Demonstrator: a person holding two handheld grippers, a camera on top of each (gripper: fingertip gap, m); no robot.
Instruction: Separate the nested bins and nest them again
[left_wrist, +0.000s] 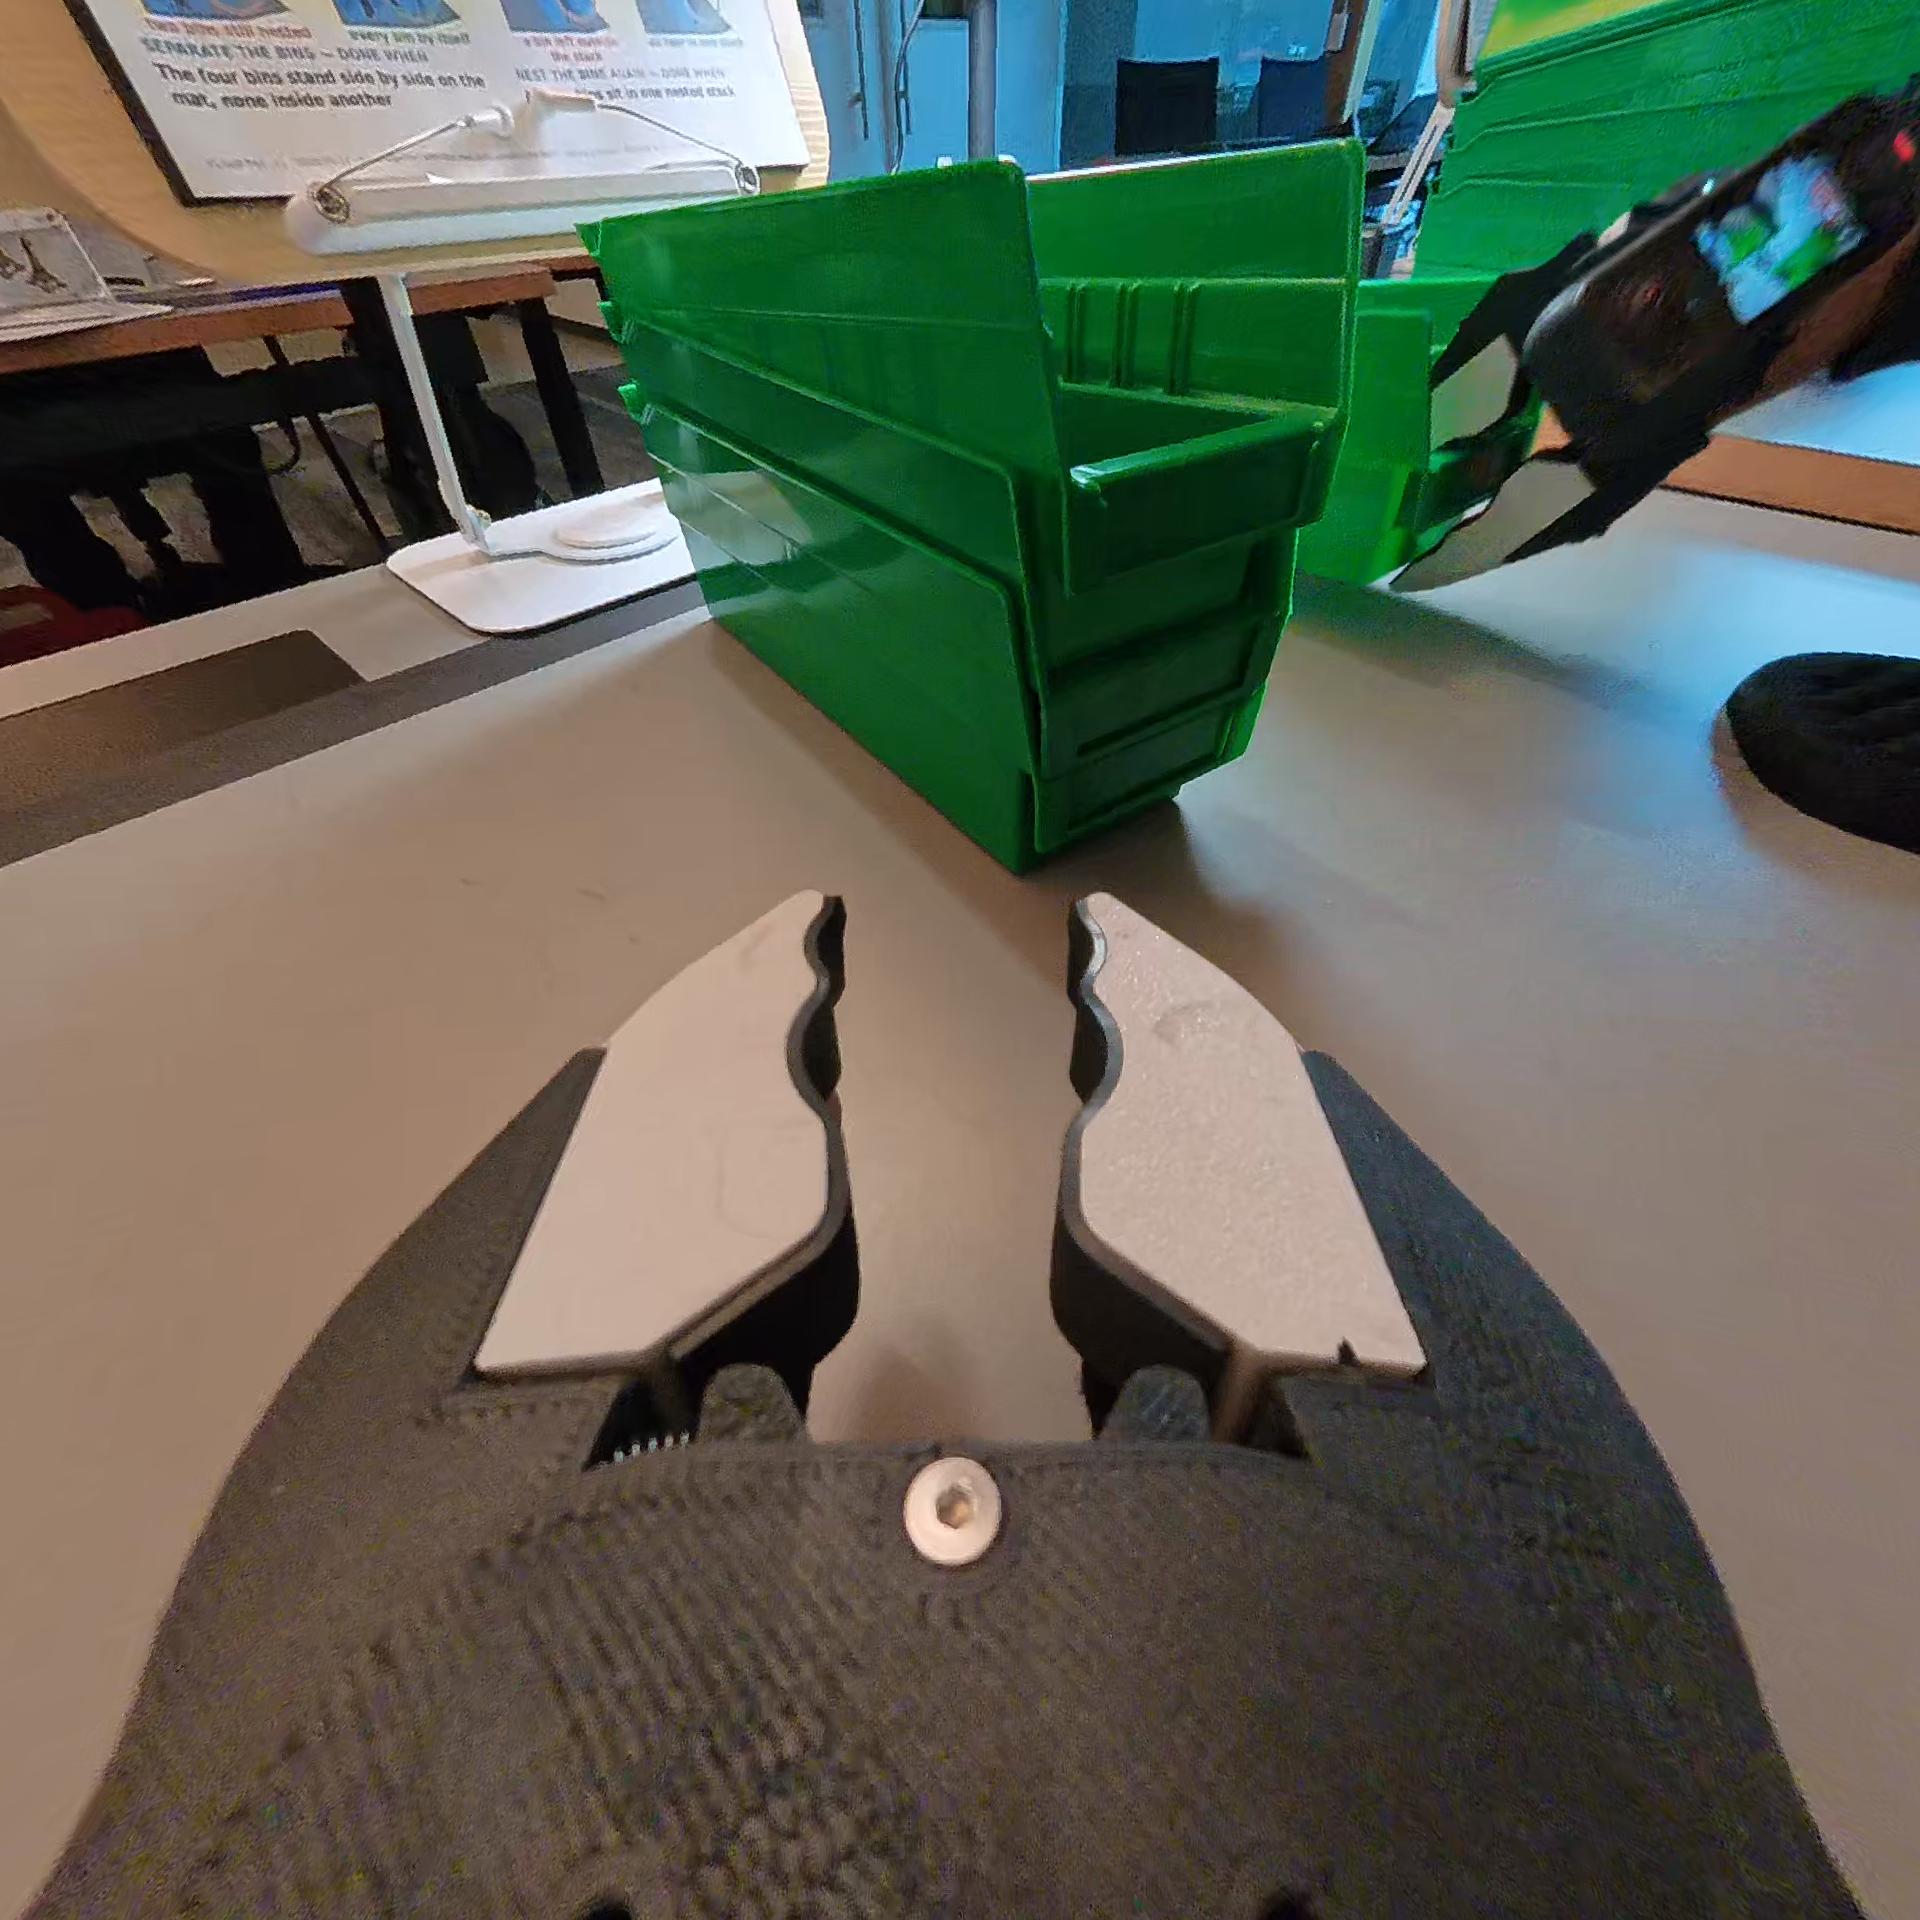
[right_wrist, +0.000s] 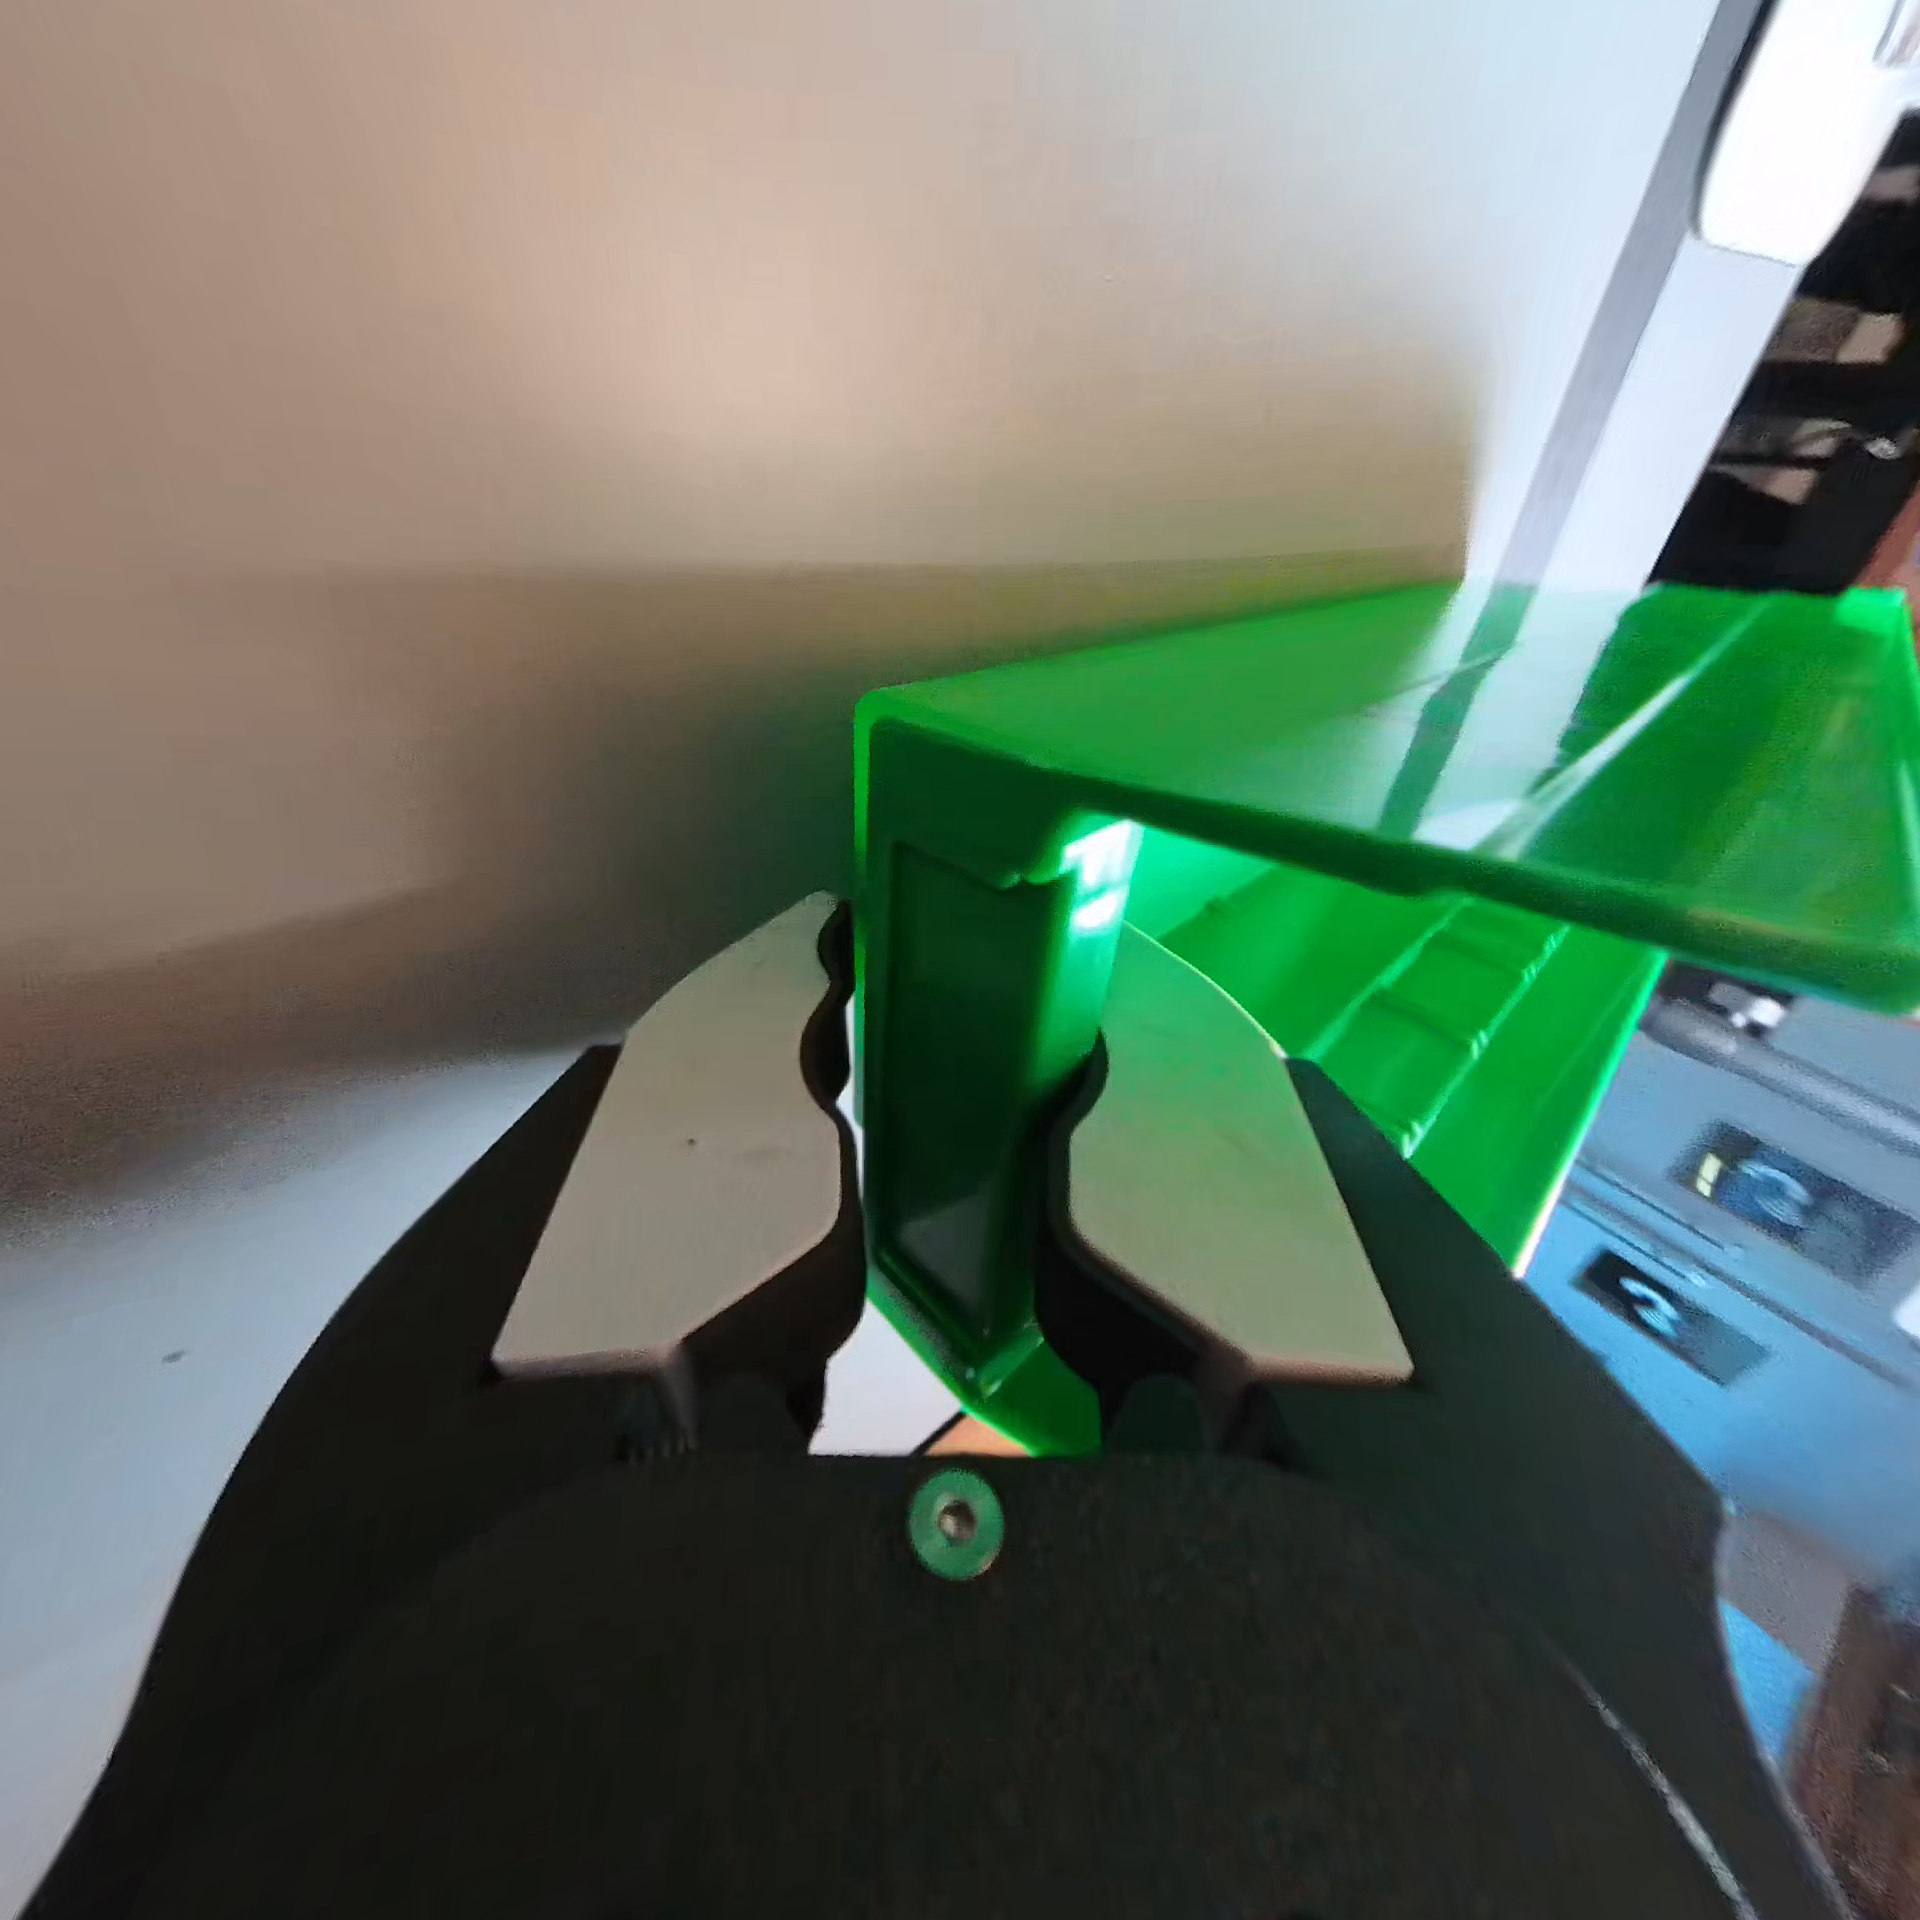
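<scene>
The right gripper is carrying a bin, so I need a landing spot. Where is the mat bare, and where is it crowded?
Bare mat runs between the left gripper and the nested green stack, and leftward toward the white stand base. It is crowded right of the stack: the held bin, the right gripper and a black object.

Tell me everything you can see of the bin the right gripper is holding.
The held bin is bright green, glossy, slightly see-through plastic, a long open trough with ribbed walls and a recessed label slot on its front lip. The right gripper is shut on that lip, one finger outside, the other inside. It is tilted in the right wrist view. From the left wrist view it sits right of and beyond the nested stack, only partly visible; whether it touches the mat cannot be told.
</scene>
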